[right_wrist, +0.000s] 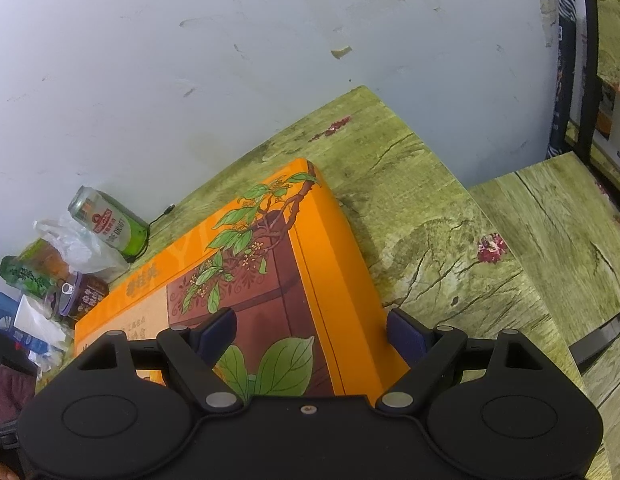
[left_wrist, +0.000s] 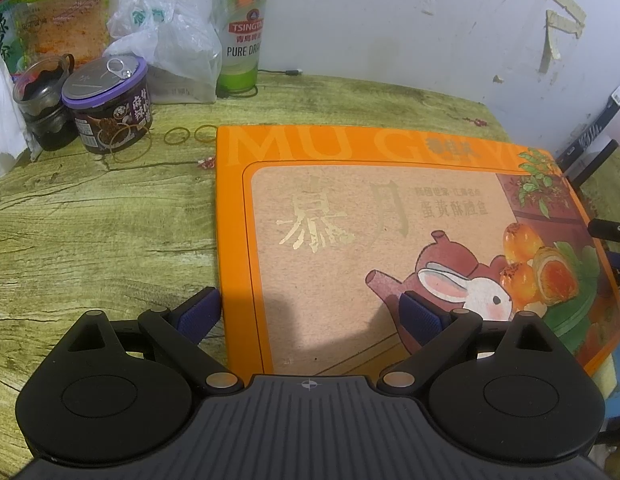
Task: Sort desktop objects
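A large orange gift box [left_wrist: 390, 216] with a rabbit and teapot picture lies flat on the green wood-pattern table [left_wrist: 89, 220]. My left gripper [left_wrist: 312, 312] is open and straddles the box's near left edge: one finger is out over the table, the other is over the lid. In the right wrist view the same box [right_wrist: 269, 280] shows its leafy corner. My right gripper [right_wrist: 312, 330] is open and straddles the box's right edge, with one finger over the lid and one beside the orange side wall. No pad presses on the box.
At the back left stand a green beer can [left_wrist: 239, 28], a purple-lidded tin [left_wrist: 107, 104], a glass jar [left_wrist: 41, 100], a plastic bag [left_wrist: 169, 40] and snack packets [left_wrist: 65, 16]. Rubber bands [left_wrist: 177, 135] lie near the tin. A second table [right_wrist: 550, 220] adjoins on the right.
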`<state>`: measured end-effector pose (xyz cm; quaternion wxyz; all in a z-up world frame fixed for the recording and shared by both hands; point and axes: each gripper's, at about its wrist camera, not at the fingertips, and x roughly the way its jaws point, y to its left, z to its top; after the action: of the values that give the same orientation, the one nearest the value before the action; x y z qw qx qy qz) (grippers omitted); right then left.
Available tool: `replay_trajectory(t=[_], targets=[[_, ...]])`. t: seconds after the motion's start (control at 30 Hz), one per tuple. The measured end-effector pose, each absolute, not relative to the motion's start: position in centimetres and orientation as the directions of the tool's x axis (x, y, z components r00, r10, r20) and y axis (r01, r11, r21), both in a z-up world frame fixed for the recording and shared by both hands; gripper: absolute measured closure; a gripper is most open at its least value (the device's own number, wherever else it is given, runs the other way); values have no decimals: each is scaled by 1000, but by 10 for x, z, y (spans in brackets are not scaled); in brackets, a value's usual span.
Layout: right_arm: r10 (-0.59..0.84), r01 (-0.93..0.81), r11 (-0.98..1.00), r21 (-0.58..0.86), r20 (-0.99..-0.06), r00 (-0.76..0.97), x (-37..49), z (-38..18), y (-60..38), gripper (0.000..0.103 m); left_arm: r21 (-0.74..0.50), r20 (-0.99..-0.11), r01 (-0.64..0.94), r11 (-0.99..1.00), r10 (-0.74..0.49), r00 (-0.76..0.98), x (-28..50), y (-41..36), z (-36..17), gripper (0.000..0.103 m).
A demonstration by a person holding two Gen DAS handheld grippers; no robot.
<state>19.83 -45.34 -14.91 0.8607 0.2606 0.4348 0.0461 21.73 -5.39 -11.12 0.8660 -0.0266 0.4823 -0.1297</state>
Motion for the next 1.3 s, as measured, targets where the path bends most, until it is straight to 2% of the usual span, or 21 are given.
replay_trajectory(t=[0.73,1.3], targets=[[301,159,860,485,-734,609,201,-151,-454,21,-188,-823,183,965,-257,506,212,-50,-111,7],[316,141,850,507,-706,634,198,-141,-460,17,-180,-803,132,975,-223,553,199,-46,-94,7]])
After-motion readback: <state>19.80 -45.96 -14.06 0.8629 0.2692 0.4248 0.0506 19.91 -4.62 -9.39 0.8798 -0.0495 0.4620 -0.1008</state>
